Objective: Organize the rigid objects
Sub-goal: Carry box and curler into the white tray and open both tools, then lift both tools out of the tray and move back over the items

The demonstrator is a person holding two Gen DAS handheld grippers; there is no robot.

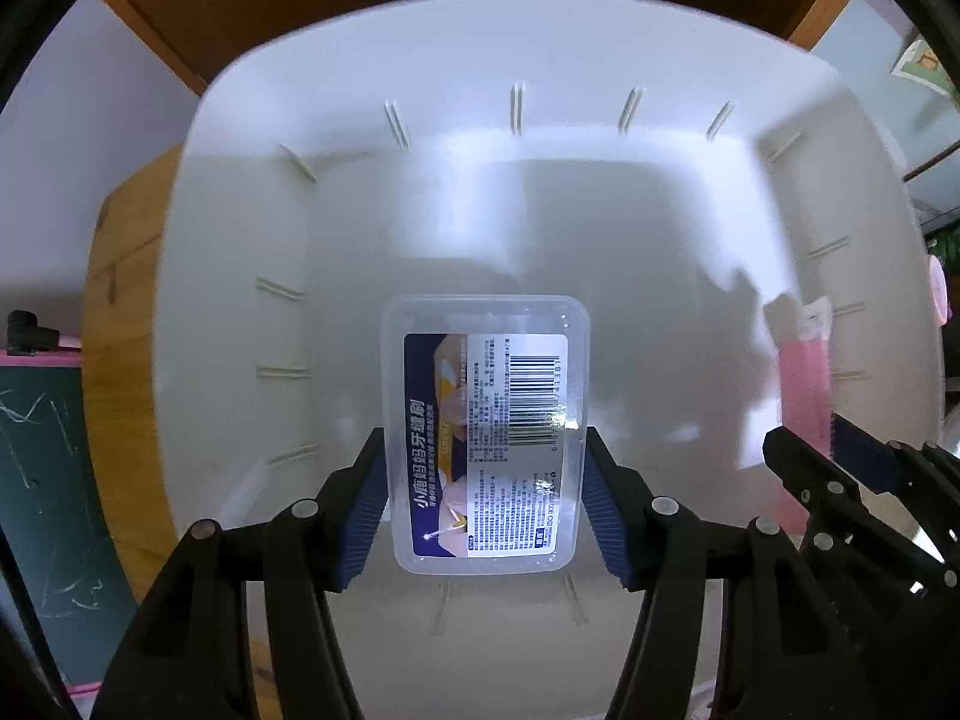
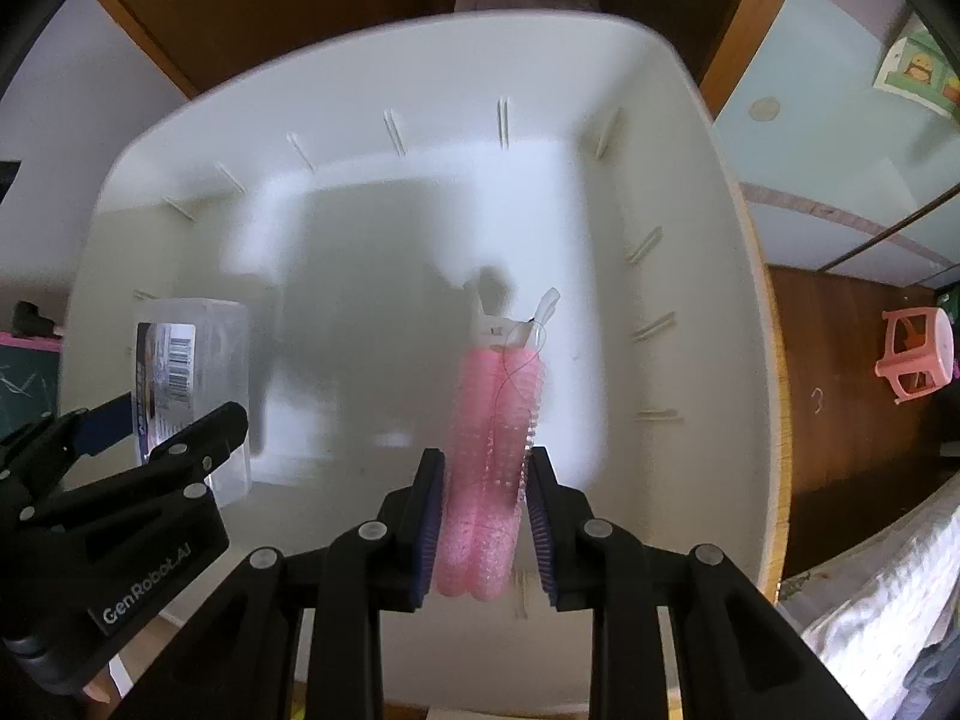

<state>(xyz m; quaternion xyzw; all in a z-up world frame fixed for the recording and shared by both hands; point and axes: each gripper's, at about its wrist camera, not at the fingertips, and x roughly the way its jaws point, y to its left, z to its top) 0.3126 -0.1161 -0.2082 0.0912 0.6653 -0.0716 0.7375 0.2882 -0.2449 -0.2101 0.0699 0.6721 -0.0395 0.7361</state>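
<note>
My left gripper (image 1: 485, 468) is shut on a clear plastic box (image 1: 485, 432) with a blue and white barcode label, held over the inside of a large white bin (image 1: 420, 48). My right gripper (image 2: 486, 480) is shut on a pink hair roller (image 2: 495, 450) with a white clip at its far end, also over the white bin (image 2: 372, 60). The roller shows at the right of the left wrist view (image 1: 804, 384), with the right gripper (image 1: 852, 468) beside it. The box (image 2: 192, 384) and left gripper (image 2: 156, 432) show at the left of the right wrist view.
The bin sits on a wooden table (image 1: 120, 312). A green chalkboard (image 1: 42, 480) stands at the left. A pink stool (image 2: 915, 354) is on the wooden floor at the right. Dark wooden furniture (image 2: 270, 6) stands behind the bin.
</note>
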